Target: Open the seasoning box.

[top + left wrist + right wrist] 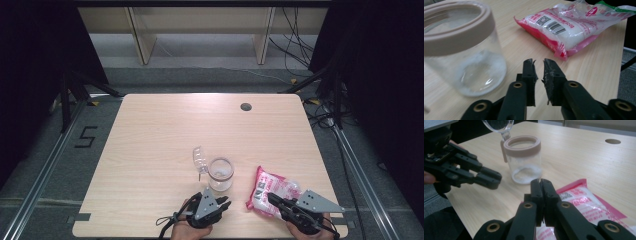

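Resting near the table's near edge, my left claw [223, 204] has its jaws almost together, a narrow gap between them, nothing held. The jar [461, 50] stands just ahead of it and to its left, upright, lid off, a little white powder on its bottom. The bag [571, 27] lies ahead to its right, apart from it. My right claw [541, 182] has its jaws pressed together with its tips over the bag's near edge; whether it pinches the plastic, I cannot tell. The jar stands beyond its tips.
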